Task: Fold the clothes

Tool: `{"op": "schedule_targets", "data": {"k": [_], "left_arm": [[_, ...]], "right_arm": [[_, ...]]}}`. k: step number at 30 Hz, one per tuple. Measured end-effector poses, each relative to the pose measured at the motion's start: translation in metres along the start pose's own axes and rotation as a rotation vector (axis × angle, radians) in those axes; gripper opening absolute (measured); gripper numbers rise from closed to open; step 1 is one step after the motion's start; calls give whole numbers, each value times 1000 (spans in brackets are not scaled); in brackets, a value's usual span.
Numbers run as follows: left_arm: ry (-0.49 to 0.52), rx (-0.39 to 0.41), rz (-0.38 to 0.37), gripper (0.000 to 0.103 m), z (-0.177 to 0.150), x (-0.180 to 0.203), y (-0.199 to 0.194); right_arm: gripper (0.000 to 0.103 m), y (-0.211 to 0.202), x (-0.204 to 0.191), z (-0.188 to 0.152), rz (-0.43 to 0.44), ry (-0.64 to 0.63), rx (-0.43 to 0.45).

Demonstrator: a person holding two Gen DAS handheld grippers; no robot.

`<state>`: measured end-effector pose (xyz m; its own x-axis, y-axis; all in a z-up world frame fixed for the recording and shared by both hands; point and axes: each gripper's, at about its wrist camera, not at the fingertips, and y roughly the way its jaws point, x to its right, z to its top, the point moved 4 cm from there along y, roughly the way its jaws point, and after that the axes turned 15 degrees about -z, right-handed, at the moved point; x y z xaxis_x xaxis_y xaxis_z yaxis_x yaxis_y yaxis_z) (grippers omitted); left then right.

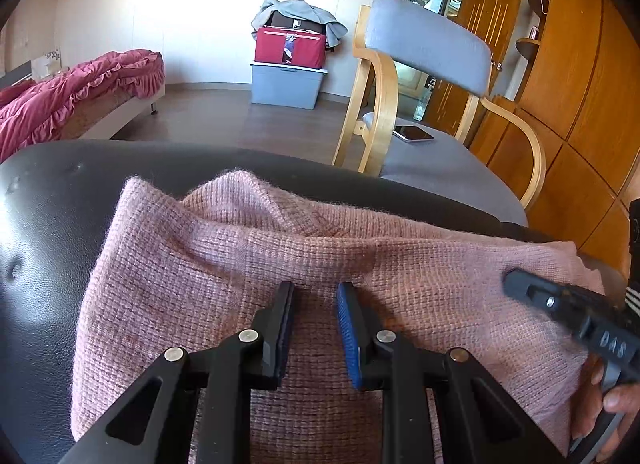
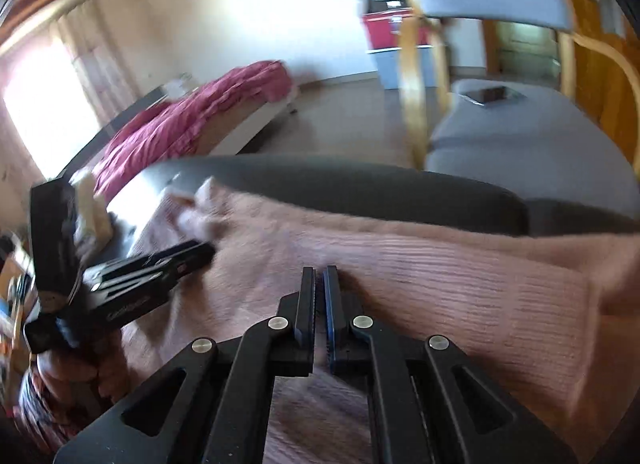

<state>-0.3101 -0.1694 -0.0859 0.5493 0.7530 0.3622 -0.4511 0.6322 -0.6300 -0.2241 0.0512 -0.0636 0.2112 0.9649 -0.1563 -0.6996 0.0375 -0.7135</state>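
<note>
A pink knit sweater [image 1: 280, 264] lies spread over a black padded surface [image 1: 48, 224], bunched into soft folds at its far edge. The flat, dark top gives room to lay the garment out, which suits folding.

The left gripper [image 1: 314, 296] points down at the middle of the sweater. Its jaws stand partly apart, one black pad and one blue, with only bare knit showing in the gap. They seem to hover over or rest lightly on the cloth; nothing is pinched between them.

The right gripper [image 2: 320, 276] is closed, its two fingers almost touching. In its own blurred view no cloth shows between the fingers, though a thin bit of knit cannot be ruled out. In the left view it comes in from the right side, its tip over the sweater's right part, held by a hand [image 1: 612, 404] at the picture's edge. The blur suggests this gripper is moving.

The sweater lies directly under and ahead of both grippers, reaching away to the surface's far rim. Its right end hangs toward the edge, near the right gripper. Judging from this, the fold is under way but not finished: the cloth is still loose and uneven.

Behind stand a grey-cushioned wooden chair [image 1: 428, 40] with a phone [image 1: 412, 133] on its seat, a bed [image 1: 80, 84] with a red cover, and stacked storage boxes [image 1: 288, 80].
</note>
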Motion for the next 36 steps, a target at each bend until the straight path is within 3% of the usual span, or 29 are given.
{"op": "schedule_targets", "data": {"k": [5,9,11,14,17,23,36], "left_arm": [[-27,6,-31,23,1,-5,-2],[-35,8,-39,23,1,-6,-1],[-36,8,-40,23,1,-7,0],[-37,8,-41,23,1,-6,-1],[-41,8,-47,23,1,-7,-2],[-44,7,-49,23,1,-6,-3],[-53,8,-58,23,1,-4,-2]], "right_arm": [[3,-5,46,7,-90,160,7],[4,-14,80,12,-212,268,33],[7,-24,80,20,-192,279,85],[7,-31,41,27,-44,156,111],[15,-21,-7,19,20,-7,71],[17,-1,-38,7,-140,-227,44],[17,-2,-43,-1,-162,-246,49]]}}
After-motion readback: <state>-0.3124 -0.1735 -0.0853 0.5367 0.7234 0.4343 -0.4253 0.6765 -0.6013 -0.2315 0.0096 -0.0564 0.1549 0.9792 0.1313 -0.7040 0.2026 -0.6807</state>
